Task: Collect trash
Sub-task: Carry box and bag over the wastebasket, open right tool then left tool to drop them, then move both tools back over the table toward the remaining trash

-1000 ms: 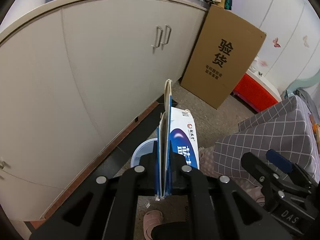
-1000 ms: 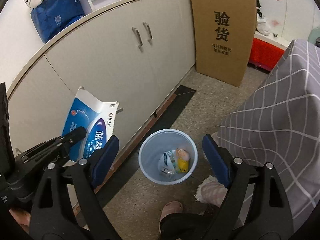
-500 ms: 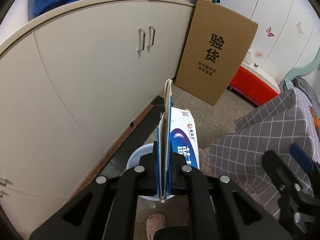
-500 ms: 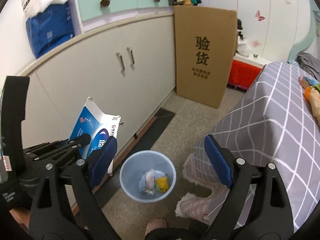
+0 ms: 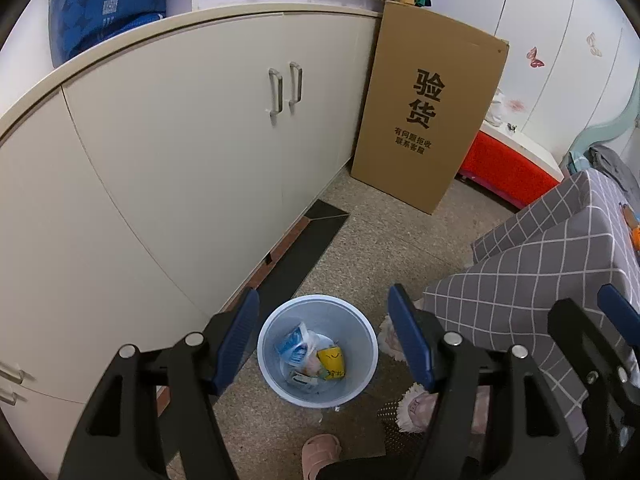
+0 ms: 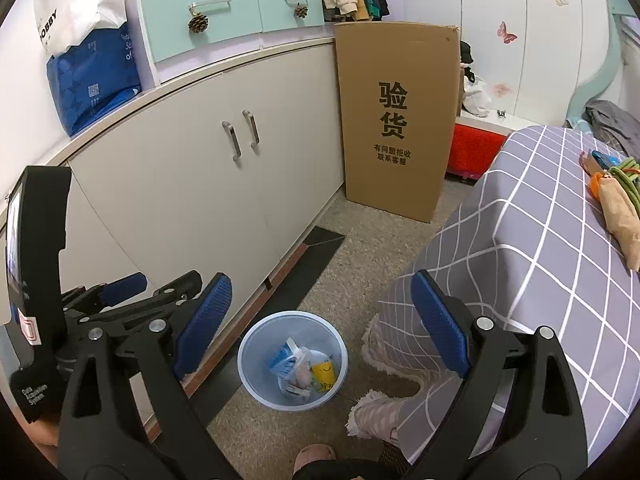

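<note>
Trash (image 5: pixel 310 354) sits in the pale blue bin (image 5: pixel 362 376) on the floor: blue-white packet, yellow cup, crumpled wrappers. Left gripper (image 5: pixel 322 338) directly above it, jaws opening, nothing between them. Right gripper (image 6: pixel 322 322) spread wide, empty, bin framed in its gap too. Only the right view shows the checked table top (image 6: pixel 540 248) with a brown paper bundle (image 6: pixel 622 216). Bin stands between cabinet (image 5: pixel 180 168) and hanging tablecloth; narrow floor strip runs back to the cardboard box (image 5: pixel 430 120).
</note>
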### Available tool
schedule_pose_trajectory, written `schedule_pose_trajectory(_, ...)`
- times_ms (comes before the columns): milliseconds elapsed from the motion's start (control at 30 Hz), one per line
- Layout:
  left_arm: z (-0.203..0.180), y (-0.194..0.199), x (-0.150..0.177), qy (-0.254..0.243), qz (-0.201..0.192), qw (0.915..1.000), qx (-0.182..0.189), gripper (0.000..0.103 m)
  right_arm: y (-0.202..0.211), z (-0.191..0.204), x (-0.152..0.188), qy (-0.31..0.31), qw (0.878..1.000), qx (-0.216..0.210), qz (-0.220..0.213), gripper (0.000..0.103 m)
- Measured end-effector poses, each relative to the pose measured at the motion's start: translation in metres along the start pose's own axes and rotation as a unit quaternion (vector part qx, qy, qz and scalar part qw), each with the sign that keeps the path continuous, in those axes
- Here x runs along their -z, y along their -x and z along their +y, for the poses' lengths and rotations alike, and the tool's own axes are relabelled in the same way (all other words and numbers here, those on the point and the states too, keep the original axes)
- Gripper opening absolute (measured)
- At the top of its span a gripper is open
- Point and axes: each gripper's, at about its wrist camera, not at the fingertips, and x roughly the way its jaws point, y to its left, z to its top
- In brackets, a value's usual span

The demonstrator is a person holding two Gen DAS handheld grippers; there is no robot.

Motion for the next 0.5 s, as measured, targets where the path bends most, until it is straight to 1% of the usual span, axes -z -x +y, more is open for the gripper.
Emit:
schedule_pose_trajectory(67, -0.001, 0.004, 0.0, 0.0, -0.001, 1.0, 0.003, 0.066, 0.003, -0.001, -0.001, -0.001, 1.0, 0.0, 0.001, 0.089)
schedule_pose_trajectory(133, -0.004, 0.013, 0.001, -0.005, -0.009, 1.0, -0.001, 0.066, 0.007, -0.002, -0.002, -0.004, 1.0, -0.003, -0.001, 0.089)
schedule_pose_trajectory(233, -0.007, 0.028, 0.001, -0.003, -0.019, 0.9998, 0.003, 0.066, 0.019, -0.004, -0.005, -0.004, 1.0, -0.007, -0.009, 0.089)
schedule_pose_trajectory(500, -0.025, 0.083, -0.005, -0.014, -0.064, 0.9977, 0.013, 0.067, 0.067, -0.019, -0.016, -0.011, 0.999, -0.018, -0.047, 0.09)
